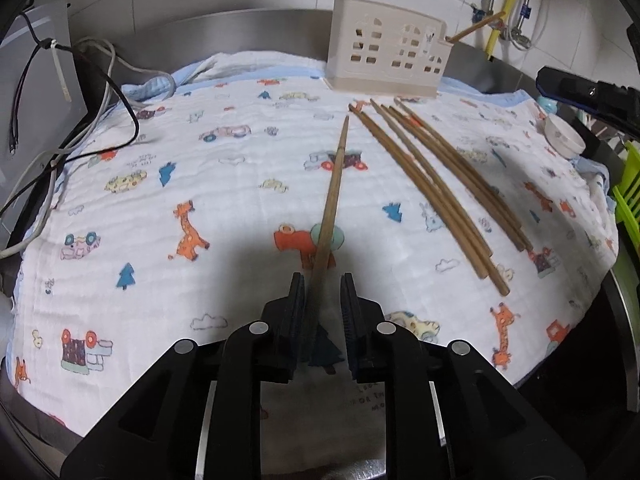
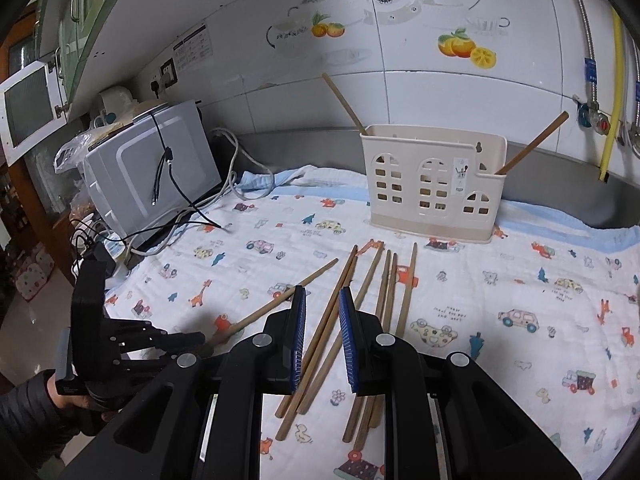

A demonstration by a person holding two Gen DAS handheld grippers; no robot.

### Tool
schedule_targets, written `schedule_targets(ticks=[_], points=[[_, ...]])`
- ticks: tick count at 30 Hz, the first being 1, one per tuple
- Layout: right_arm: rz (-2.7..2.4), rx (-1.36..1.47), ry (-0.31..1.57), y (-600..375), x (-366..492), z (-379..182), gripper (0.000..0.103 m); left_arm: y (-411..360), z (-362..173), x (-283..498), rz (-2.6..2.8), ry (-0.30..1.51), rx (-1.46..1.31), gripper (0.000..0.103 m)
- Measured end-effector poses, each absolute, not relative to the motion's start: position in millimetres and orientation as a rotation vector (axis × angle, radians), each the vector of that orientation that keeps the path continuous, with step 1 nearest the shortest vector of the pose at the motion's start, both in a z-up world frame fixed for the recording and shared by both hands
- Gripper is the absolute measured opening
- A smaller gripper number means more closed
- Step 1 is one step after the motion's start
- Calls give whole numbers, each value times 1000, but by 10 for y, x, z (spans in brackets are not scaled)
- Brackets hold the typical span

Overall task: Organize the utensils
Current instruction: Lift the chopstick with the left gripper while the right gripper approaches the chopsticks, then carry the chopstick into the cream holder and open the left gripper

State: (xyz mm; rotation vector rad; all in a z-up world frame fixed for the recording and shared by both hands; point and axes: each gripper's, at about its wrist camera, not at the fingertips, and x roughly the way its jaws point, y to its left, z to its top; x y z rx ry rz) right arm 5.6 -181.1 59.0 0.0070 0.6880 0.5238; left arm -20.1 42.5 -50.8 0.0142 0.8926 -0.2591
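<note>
Bench point(image 2: 580, 208) is draped in a printed cloth point(image 1: 240, 200), likely to stop sticks rolling. Cream utensil holder point(image 2: 432, 184) sits at the far edge against the wall, two chopsticks already leaning in it. Loose chopstick bundle point(image 2: 380, 292) lies just near of it. Left claw point(image 1: 322, 308), jaws slightly apart, straddles a lone chopstick point(image 1: 334, 196), pads not clamping. Right claw point(image 2: 322, 332) hovers narrow and empty over the bundle, lined up for a pick.

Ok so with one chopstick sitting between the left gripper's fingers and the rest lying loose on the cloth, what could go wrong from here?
1. The left gripper has a visible gap around the single chopstick, so lifting now may leave it behind.
2. The right gripper hovers over crossed chopsticks; closing could catch two or scatter them.
3. The holder already has two chopsticks leaning outward, which may block insertion.
</note>
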Motion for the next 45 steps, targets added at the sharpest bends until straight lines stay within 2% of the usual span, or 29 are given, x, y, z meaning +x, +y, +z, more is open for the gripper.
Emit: schedule_targets(ticks=[4,8,13,24,30,45], points=[[523,14,697,-1814,39,550,17,404,-546,-223,-254,886,39,17],[523,28,704,-1816,21,518,17,329,-545,-246,-225,868,106,8],[520,38,714,-1825,7,484,17,313,-381,-269,-256,831,100,6],[504,66,687,-1915,16,555,17,250,417,-56,-304,618,73,5],[487,72,669,-1984,42,601,17,112,697,213,-334,562,100,5],[439,113,663,-2231,144,613,17,-346,1876,917,-420,378,151,5]])
